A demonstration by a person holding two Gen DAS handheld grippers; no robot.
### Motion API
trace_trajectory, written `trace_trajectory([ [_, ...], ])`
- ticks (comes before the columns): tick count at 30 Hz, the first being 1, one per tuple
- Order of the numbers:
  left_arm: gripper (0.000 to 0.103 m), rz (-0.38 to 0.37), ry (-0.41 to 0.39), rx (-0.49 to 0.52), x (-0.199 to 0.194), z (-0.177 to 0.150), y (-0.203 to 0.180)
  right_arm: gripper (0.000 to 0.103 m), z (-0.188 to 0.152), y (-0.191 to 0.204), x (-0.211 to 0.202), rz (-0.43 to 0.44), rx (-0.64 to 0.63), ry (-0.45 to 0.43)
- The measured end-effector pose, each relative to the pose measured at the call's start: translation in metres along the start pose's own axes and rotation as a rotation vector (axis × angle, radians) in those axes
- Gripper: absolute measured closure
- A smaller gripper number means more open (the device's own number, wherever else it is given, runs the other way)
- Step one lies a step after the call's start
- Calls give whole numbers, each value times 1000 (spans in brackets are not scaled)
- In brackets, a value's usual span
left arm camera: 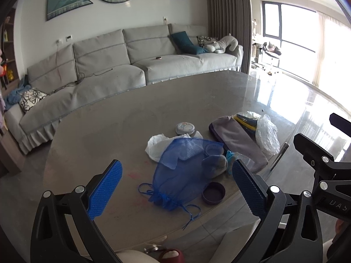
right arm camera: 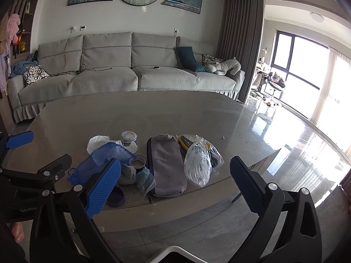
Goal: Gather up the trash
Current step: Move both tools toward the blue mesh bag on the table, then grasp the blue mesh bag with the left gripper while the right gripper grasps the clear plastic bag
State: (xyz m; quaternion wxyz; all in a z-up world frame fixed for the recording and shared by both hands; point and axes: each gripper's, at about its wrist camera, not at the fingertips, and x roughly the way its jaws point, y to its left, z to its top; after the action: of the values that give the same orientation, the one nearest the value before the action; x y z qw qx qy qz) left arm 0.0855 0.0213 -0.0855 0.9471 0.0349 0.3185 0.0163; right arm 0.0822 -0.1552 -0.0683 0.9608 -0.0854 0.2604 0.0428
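Both grippers, left [left arm camera: 175,186] and right [right arm camera: 175,186], hang wide apart over the trash-strewn table [right arm camera: 153,114]; left one's body reads "GenRob".

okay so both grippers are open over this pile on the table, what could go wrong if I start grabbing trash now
The blue mesh bag drapes over a small jar, so lifting it may tip things. The dark lid sits near the table edge and could get knocked off. The clear plastic bag looks slippery.

You face a glossy stone-look table [right arm camera: 153,114], a sheer blue mesh bag [left arm camera: 182,166], crinkly clear plastic [right arm camera: 197,166], and a matt grey cloth pouch [right arm camera: 166,166].
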Motion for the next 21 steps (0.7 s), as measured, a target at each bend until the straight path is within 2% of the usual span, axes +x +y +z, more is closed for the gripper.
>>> trace_trajectory([
  [4, 5, -16, 45, -6, 23, -6, -2, 4, -2, -2, 18, -19, -7, 7],
  [14, 5, 53, 172, -33, 87, -25, 12, 4, -8, 2, 50, 29, 10, 42],
  [21, 5, 56, 234, -41, 116, -33, 15, 4, -10, 8, 64, 46, 7, 61],
])
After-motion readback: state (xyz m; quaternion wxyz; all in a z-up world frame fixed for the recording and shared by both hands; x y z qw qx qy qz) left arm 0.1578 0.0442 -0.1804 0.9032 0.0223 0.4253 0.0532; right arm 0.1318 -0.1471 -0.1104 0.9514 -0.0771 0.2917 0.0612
